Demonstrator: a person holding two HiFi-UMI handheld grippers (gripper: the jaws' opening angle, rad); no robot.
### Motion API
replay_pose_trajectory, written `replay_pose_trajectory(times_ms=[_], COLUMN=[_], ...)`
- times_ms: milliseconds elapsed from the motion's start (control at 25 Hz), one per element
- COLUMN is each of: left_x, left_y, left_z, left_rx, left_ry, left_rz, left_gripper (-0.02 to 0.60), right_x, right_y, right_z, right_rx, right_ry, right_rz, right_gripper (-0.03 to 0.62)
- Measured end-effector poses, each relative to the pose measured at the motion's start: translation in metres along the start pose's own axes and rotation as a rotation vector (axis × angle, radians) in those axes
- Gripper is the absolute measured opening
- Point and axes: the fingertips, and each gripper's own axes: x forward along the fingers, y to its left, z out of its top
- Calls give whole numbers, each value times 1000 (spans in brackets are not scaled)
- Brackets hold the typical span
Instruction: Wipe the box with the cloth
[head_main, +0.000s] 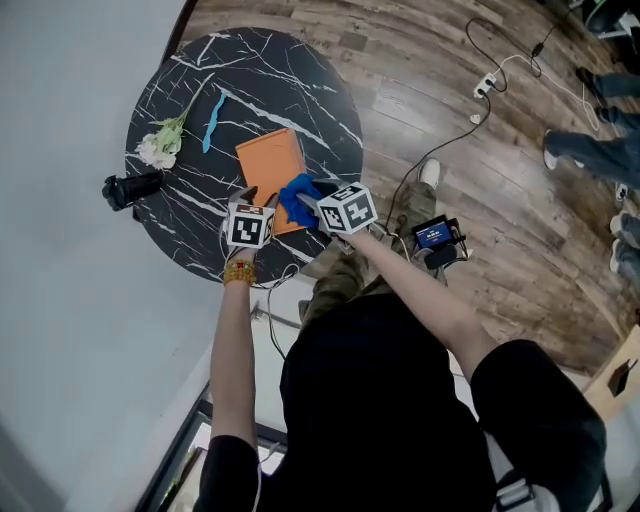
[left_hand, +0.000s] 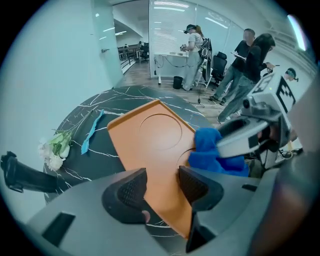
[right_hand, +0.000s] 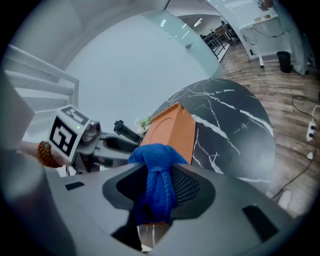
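The orange box (head_main: 268, 165) lies flat on the round black marble table (head_main: 190, 80), a little left of the middle of the head view, with a shallow ring pressed into its top. The blue cloth (head_main: 297, 197) sits bunched against the box's lower right edge. The right gripper (right_hand: 160, 187) is clenched on the cloth: in the right gripper view the fabric fills the space between both pads and bulges out past them toward the box.

The left gripper (left_hand: 162, 187) comes down at the box's lower left corner. Its jaws stand apart, with orange surface showing between them. One pad sits at the box's side edge and the other over its top, with no clamp showing.

Toward the upper left of the table lie a white flower (head_main: 160, 146) and a light-blue strip (head_main: 213, 120), both well apart from the box. A black object (head_main: 130, 187) overhangs the table's left rim. At the right, cables (head_main: 470, 125) trail across the wooden floor.
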Motion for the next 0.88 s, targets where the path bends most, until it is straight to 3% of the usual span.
replay_pose_trajectory(times_ms=[80,160,280,360,440,560,720,880], left_x=[0,-1,-10,-16,-10,11,17,18], left_y=[1,1,-6,-11,-20,-27,-28,-27], left_z=[-1,0,10,29,46,51,52,53], left_rx=[-10,-41,-89,-54,37,174,173,183], left_ry=[-5,-10,-48,-106,-115,-46,0,13], left_rz=[-4,-22,-75,-81,-93,-113,-164,-169], left_gripper=[210,209,230,230,230,233,227,225], right_x=[-9,-20,-37,-32,-13,20,39,28], right_y=[8,5,-35,-66,-87,-93,-82,-67], right_z=[-19,-11,47,88,115,130,121,92], right_rx=[-3,40,138,151,140,88,-13,-11], right_ry=[26,-23,-206,-270,-260,-196,-141,-105], right_rz=[46,106,96,69,61,54,74,137], right_gripper=[137,118,117,117,117,117,103,97])
